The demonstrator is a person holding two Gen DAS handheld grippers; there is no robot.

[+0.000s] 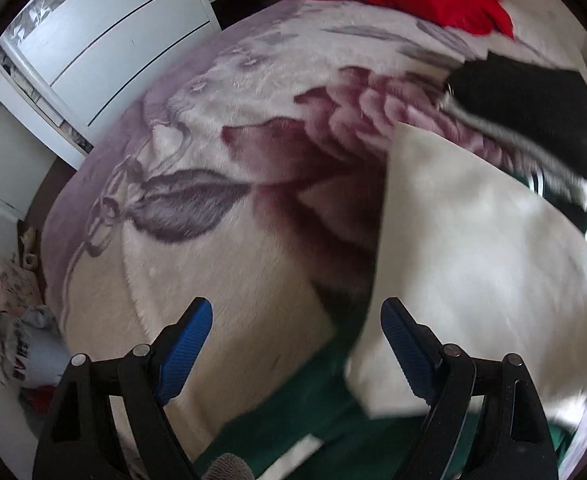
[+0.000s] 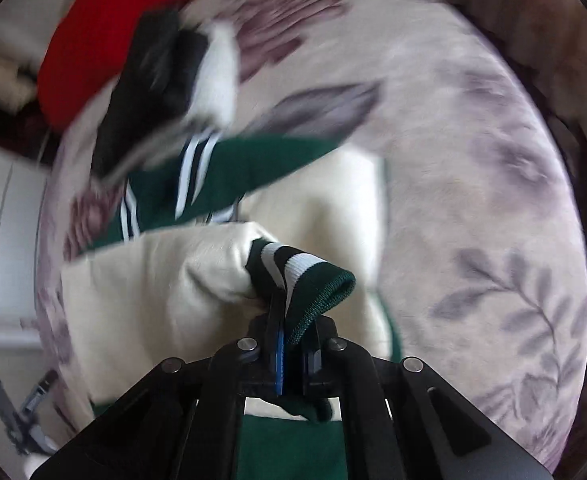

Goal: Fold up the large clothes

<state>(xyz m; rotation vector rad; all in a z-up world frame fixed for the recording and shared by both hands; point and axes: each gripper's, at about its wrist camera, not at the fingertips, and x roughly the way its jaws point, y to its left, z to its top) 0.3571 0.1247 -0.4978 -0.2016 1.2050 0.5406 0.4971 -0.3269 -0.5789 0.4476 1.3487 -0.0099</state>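
Only the left wrist view shows a white drawer unit [image 1: 105, 36] beside the bed [image 1: 197, 280]. The left tool [image 1: 296, 338] hangs wide open above bare plush floral blanket, beside the jacket's cream sleeve [image 1: 473, 264]. In the right wrist view, the right tool [image 2: 295, 354] pinches the green-and-white ribbed cuff [image 2: 309, 280]; the jacket [image 2: 237, 172] lies mid-bed.

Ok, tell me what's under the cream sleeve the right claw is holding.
Under the cream sleeve lie the jacket's green body and the floral blanket. Whatever is directly beneath the sleeve's middle is covered.
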